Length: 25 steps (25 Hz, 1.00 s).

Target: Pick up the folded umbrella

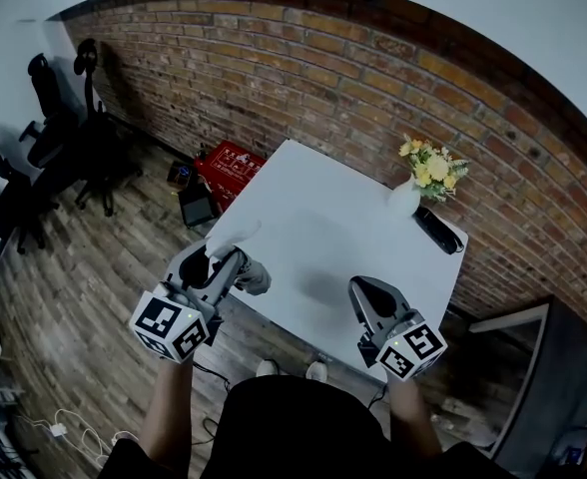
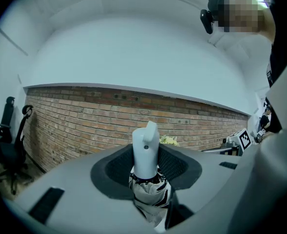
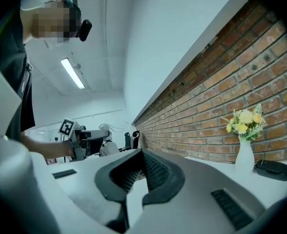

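Pickup looked done: left gripper (image 1: 222,263) clamped the folded umbrella (image 2: 146,155); right gripper (image 1: 367,294) (jaws together, empty) hovered; next, hold steady.

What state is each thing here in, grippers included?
left gripper: shut on the folded umbrella.
folded umbrella: wrapped closed, white handle poking out past the jaws.
right gripper: jaws look together, nothing between them.
vase of flowers: upright on the white table.
black object: lying flat beside the vase.
office chairs: unoccupied.
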Tool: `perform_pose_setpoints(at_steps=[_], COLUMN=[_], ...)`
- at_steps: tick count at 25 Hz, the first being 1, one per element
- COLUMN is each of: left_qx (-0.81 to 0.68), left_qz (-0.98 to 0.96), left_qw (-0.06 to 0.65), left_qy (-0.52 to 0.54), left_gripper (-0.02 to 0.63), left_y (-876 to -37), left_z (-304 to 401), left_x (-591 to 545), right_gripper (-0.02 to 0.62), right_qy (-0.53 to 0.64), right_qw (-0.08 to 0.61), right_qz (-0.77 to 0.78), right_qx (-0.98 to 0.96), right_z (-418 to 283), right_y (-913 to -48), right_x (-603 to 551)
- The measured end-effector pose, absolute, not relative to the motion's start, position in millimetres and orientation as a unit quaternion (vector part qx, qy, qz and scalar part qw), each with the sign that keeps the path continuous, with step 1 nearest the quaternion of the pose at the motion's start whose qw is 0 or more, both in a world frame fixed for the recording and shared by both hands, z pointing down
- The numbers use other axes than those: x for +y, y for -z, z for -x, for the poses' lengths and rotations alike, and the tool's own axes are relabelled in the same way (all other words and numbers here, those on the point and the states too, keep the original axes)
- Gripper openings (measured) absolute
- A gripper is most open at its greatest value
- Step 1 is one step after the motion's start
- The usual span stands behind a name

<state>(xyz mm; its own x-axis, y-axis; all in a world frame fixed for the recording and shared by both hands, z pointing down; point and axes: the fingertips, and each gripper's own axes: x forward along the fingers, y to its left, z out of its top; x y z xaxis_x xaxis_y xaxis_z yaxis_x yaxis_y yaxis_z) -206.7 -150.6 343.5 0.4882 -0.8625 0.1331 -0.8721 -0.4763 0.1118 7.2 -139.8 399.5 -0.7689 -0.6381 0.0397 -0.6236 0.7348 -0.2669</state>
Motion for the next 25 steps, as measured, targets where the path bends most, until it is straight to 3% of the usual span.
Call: perform_pose_setpoints(at_steps=[11,25], left_qx=[-0.527,-0.517], left_qz=[-0.845,-0.851], left_qw=[0.083,0.093], left_qy=[-0.032,-0.027], left_gripper=[0.163,0.163], left_y=[-353,-358], left_z=[254,257], left_x=[-131,-127], right_gripper=[0.021,0.021], right_qy=[0.131,0.130], right_qw=[0.016,0.007], right_qz=[0.339,0.351], right_qx=[0.931,0.927], right_z=[24,29], right_y=[-401,-403], right_x=[-134,-123])
